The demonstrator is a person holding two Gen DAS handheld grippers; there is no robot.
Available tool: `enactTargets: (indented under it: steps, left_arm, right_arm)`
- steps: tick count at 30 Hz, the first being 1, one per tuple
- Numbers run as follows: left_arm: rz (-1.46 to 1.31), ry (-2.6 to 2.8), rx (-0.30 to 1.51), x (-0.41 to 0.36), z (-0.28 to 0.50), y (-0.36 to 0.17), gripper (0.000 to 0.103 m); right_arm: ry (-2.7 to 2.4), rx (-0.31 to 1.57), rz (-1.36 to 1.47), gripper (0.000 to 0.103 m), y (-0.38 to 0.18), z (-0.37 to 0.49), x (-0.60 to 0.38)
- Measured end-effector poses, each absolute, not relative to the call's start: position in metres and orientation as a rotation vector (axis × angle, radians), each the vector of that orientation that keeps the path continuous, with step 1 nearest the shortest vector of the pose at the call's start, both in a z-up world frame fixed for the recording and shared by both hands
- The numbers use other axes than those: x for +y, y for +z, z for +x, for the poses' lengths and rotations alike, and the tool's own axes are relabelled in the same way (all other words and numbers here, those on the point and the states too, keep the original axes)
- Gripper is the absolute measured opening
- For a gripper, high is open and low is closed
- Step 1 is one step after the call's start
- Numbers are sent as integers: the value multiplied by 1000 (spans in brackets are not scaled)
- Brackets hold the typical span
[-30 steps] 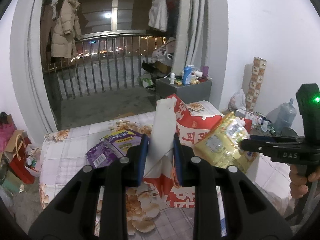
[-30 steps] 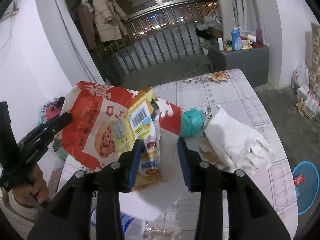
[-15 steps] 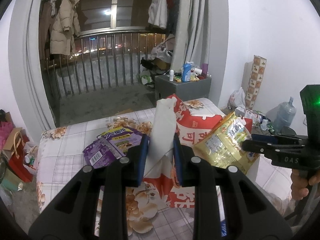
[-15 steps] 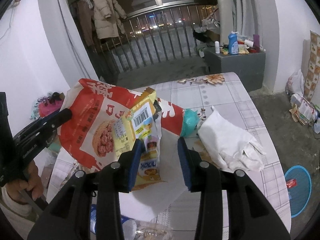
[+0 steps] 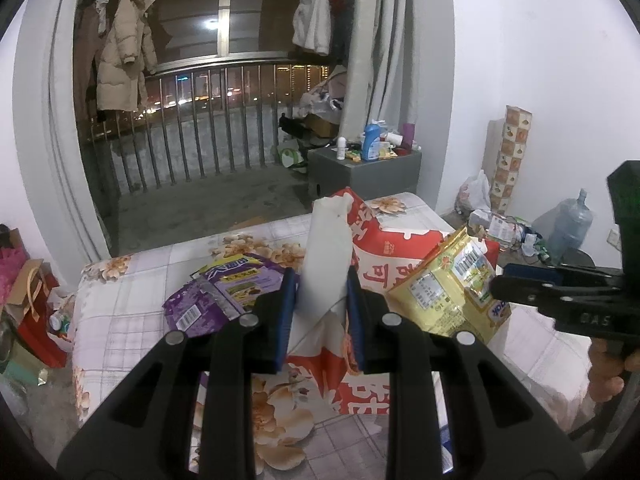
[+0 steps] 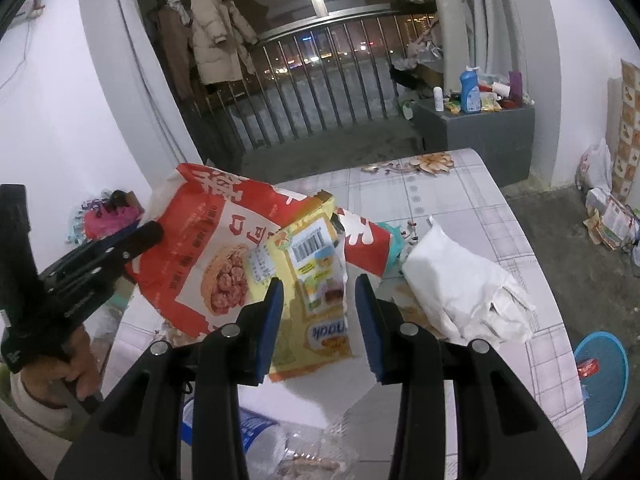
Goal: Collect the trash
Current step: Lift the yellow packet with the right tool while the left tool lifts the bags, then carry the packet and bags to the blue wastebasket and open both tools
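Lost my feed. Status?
Left gripper shut on red bag. Right gripper holds yellow wrapper at its mouth. Nothing blocking.

Table [image 6: 472, 204] in front of the balcony railing [image 5: 208, 128]. Large snack bag [image 6: 192, 248] held up over the table's left side in the right wrist view; smaller packet [image 6: 316, 280] in front of it, overlapping. White bundle [image 6: 460, 284] on the table, right of both. Flat wrapper [image 5: 224, 288] on the table, left of the bag in the left wrist view. Cabinet [image 5: 368, 172] beyond the table, against the wall, bottles on top.
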State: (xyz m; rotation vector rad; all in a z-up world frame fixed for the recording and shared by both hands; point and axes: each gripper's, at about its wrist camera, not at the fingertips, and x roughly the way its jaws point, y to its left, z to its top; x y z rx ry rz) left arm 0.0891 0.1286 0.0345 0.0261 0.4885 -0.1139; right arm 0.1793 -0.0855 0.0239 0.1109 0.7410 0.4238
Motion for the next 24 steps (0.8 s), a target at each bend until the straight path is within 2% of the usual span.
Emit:
enactTargets:
  steps: [4, 9, 12, 18, 24]
  left_arm:
    - [32, -146, 472, 124, 85, 37, 22]
    - [40, -160, 464, 120, 85, 40, 22]
    - [47, -160, 457, 118, 85, 41, 22]
    - [112, -105, 388, 113, 78, 50, 22]
    - [273, 0, 227, 96, 59, 64, 22]
  right_arm:
    - [419, 753, 115, 36, 22, 185, -85]
    - [424, 764, 124, 15, 21, 189, -87]
    - [415, 735, 111, 9, 24, 185, -87]
    - [404, 631, 133, 6, 42, 178, -95]
    - [383, 544, 172, 6, 60, 170, -111]
